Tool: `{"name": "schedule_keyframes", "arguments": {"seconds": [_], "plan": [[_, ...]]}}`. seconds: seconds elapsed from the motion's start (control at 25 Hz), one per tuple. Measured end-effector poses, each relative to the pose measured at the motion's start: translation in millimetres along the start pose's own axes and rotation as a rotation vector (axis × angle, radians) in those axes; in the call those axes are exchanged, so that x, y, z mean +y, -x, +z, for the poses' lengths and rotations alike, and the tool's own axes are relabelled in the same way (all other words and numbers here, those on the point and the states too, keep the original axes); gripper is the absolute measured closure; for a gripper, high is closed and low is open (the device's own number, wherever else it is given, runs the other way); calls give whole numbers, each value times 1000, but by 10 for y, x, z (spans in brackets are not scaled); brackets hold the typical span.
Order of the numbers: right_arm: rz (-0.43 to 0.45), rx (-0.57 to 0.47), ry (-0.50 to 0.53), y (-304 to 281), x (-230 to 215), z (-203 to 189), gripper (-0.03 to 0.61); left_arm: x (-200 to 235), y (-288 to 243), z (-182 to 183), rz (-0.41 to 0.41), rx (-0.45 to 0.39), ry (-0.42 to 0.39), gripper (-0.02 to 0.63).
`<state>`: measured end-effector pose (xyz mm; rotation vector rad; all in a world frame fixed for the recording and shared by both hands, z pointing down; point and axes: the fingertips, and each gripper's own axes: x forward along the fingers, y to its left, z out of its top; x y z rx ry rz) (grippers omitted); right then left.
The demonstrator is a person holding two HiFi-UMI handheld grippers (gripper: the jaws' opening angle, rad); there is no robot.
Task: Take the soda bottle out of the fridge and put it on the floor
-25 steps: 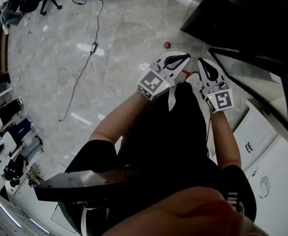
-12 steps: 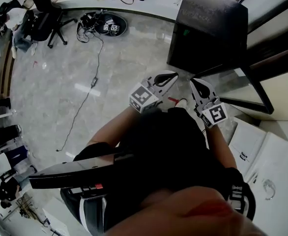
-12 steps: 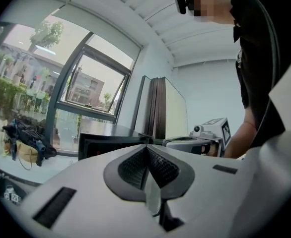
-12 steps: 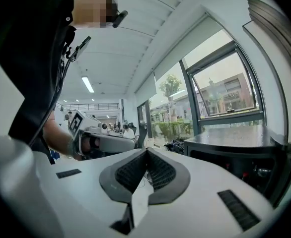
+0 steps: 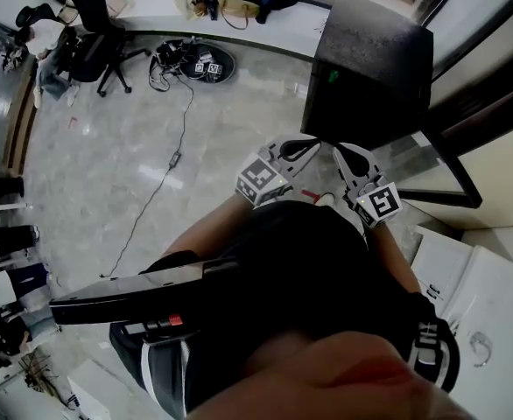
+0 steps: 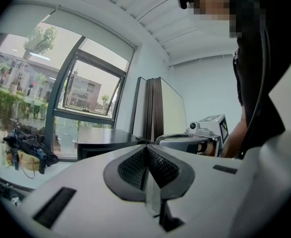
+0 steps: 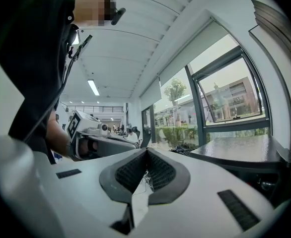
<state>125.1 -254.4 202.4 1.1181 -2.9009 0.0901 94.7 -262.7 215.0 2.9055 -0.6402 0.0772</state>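
The left tongs (image 5: 312, 144) and right tongs (image 5: 340, 154) are pinched shut, empty. No soda bottle shows. Presumably it's inside the black fridge (image 5: 370, 59) just ahead of them, so spread one pair to pull it open.

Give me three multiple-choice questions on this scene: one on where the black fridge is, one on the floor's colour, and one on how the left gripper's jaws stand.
1. Where does the black fridge stand?
A. on the floor, beyond the left gripper and right gripper
B. behind the person
C. on top of a desk

2. What colour is the floor?
A. red
B. grey
C. green

3. How do the left gripper's jaws stand?
A. wide apart
B. clamped on a bottle
C. together, with nothing between them

Answers:
1 A: the head view shows it on the floor past both grippers' tips.
2 B: the tiles are glossy pale grey.
3 C: the left gripper view shows the pads meeting with nothing between them.
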Motion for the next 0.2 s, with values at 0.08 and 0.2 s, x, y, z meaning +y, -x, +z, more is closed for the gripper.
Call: {"name": "schedule_keyframes", "arguments": {"seconds": [0.08,0.2], "plan": [[4,-7,8,38,42,-33,566,-70,2,-52,-5,2,-6,612],[-2,3,11,98,101,-117,566,-146,18,-95,-3,-5,-10,614]]}}
